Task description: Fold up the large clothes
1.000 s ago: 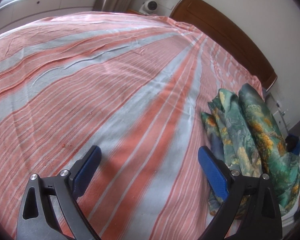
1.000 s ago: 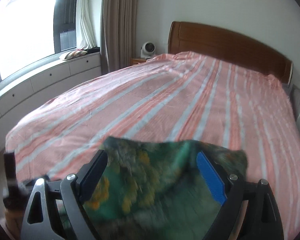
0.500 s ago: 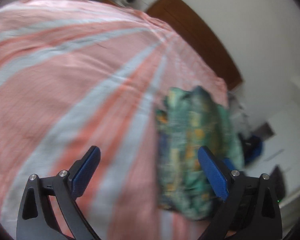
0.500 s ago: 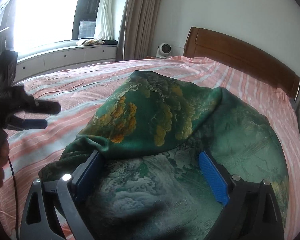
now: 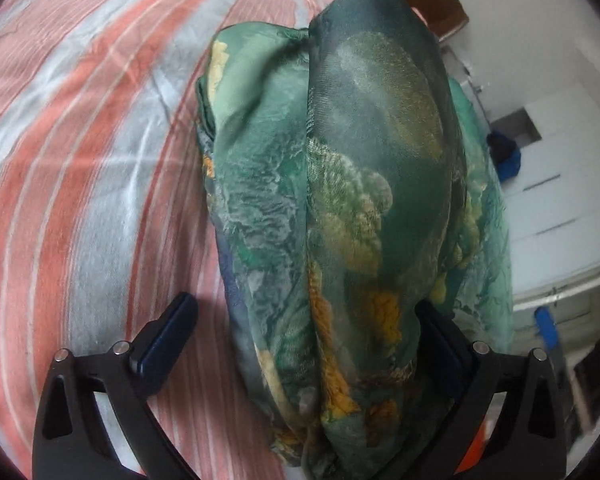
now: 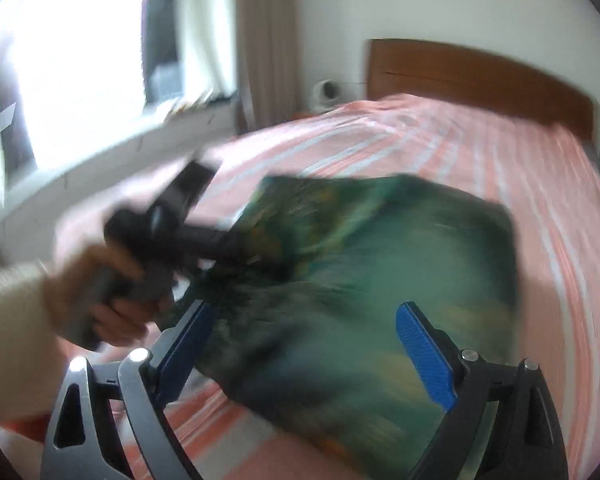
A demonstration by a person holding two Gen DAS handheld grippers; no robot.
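Fingers (image 5: 168,336) of the left gripper (image 5: 304,344) spread wide, having just been opening; green printed garment (image 5: 340,208) bunched between them, left pad clear of it, right pad half hidden by cloth. Right gripper (image 6: 306,344) fingers wide, garment (image 6: 380,280) between, not pinched. Garment lies on striped bed (image 6: 500,152). Person's hand (image 6: 100,292) holds left gripper.
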